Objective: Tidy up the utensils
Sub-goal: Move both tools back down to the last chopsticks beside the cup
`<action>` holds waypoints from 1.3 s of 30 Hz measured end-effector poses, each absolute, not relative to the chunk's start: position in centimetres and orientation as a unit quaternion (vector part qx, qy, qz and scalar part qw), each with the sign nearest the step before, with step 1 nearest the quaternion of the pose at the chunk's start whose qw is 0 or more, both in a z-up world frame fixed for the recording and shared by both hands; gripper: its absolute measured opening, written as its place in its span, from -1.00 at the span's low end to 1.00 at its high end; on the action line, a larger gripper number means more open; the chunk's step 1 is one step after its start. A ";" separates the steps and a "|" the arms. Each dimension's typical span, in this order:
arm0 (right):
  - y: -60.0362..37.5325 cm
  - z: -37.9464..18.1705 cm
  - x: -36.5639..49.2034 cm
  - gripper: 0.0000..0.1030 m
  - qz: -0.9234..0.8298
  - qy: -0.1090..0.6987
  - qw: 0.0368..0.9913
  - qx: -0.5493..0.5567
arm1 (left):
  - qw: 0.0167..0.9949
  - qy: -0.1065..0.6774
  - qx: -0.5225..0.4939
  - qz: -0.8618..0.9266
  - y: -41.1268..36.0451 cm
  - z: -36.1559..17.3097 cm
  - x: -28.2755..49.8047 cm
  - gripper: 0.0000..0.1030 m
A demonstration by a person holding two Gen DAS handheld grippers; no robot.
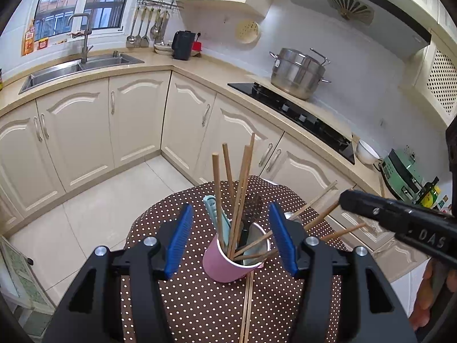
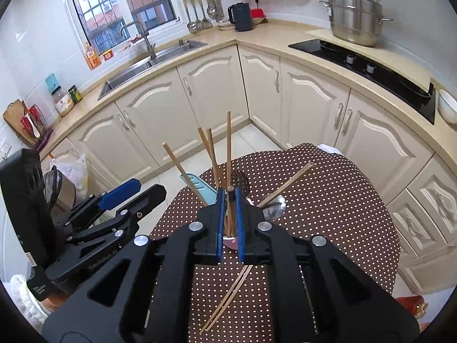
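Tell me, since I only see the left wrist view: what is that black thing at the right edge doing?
Observer: That is the right gripper. Its own camera shows the blue pads nearly closed on wooden chopsticks, just above the pink cup.
Operator: Is anything lying beside the cup that I can't make out?
Observer: Yes. A metal spoon lies on the dotted cloth to the right of the cup, with a chopstick pair lying over it.
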State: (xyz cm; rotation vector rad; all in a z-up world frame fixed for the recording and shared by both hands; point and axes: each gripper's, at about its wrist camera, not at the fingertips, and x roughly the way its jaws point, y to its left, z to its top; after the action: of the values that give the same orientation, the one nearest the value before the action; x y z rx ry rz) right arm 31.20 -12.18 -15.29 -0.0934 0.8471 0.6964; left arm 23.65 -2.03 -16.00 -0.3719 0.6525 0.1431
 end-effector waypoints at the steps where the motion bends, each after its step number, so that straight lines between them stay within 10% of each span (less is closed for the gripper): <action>1: -12.5 -15.2 31.2 -0.84 0.330 0.401 0.853 -0.042 | 0.929 0.317 -0.180 0.069 -2.1 -15.9 23.6 0.06; 15: -18.4 -15.4 28.8 -0.63 0.279 0.375 0.884 -0.023 | 0.927 0.346 -0.132 0.053 -5.1 -16.7 22.2 0.12; 39: -24.3 -30.7 27.3 -0.63 0.199 0.582 0.785 0.075 | 0.803 0.589 -0.084 0.004 -10.1 -34.5 24.4 0.11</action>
State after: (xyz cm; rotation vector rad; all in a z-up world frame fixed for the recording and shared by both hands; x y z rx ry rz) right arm 27.32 -24.28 -30.66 0.1622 1.2555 0.4286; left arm 24.35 -10.09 -34.53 -0.1806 1.2628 0.0086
